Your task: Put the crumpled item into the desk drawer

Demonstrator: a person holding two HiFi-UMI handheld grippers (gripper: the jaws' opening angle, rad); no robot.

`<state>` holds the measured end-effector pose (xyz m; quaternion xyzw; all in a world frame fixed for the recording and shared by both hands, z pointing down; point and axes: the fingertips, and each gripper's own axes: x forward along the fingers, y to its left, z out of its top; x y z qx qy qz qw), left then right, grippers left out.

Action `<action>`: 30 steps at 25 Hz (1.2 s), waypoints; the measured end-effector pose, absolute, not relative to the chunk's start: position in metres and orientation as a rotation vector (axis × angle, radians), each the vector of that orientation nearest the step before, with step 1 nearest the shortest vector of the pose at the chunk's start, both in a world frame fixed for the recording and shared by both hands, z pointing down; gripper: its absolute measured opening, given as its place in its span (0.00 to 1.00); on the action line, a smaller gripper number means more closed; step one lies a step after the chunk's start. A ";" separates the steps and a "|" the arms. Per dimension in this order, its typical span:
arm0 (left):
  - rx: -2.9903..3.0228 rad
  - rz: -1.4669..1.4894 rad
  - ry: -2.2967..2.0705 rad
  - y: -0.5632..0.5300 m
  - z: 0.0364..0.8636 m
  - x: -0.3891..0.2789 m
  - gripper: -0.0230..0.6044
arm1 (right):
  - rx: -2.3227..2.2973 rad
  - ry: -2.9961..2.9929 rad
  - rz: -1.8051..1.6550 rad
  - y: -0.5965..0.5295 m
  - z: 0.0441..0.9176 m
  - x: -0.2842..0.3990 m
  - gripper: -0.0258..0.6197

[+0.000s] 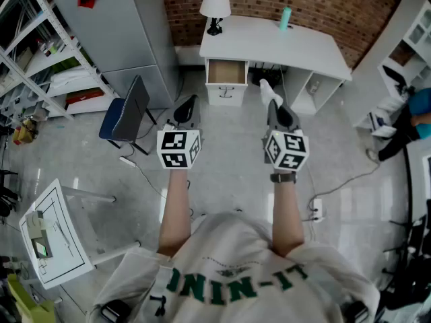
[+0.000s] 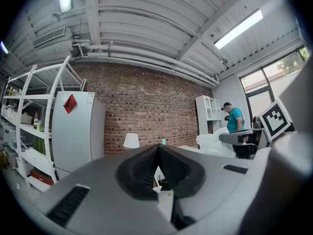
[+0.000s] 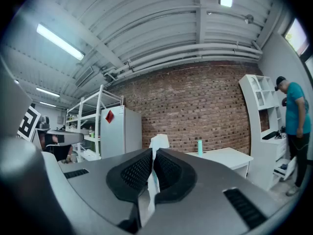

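Observation:
My right gripper [image 1: 274, 106] is shut on a white crumpled item [image 1: 269, 91], which sticks out past its tips toward the desk. In the right gripper view the item [image 3: 151, 180] hangs pinched between the dark pads. The left gripper [image 1: 186, 105] is held level beside it, jaws together with nothing in them; the left gripper view shows its pads [image 2: 146, 168] meeting. Ahead stands the white desk [image 1: 296, 49], and its top drawer [image 1: 226, 72] is pulled open, showing a bare wooden inside. Both grippers are in the air, well short of the desk.
On the desk are a white lamp [image 1: 215, 5] and a teal bottle [image 1: 285, 17]. A dark chair [image 1: 128, 112] stands left of the grippers, beside a grey fridge [image 1: 114, 25] and metal shelving [image 1: 34, 52]. A person in a teal shirt [image 1: 419, 116] is at the right. Cables [image 1: 337, 184] lie on the floor.

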<state>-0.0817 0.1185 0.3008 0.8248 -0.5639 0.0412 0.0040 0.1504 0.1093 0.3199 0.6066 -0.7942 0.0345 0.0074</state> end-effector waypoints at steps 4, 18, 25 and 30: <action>2.581 0.138 -1.764 0.121 0.305 -0.070 0.03 | 1.892 -2.489 0.114 0.111 0.322 0.161 0.05; 2.557 0.139 -1.770 0.125 0.308 -0.022 0.03 | 1.885 -2.544 0.157 0.117 0.320 0.203 0.05; 2.541 0.158 -1.788 0.135 0.317 -0.003 0.03 | 1.832 -2.593 0.202 0.124 0.332 0.208 0.05; 2.517 0.182 -1.790 0.135 0.327 -0.008 0.03 | 1.808 -2.597 0.251 0.125 0.347 0.200 0.05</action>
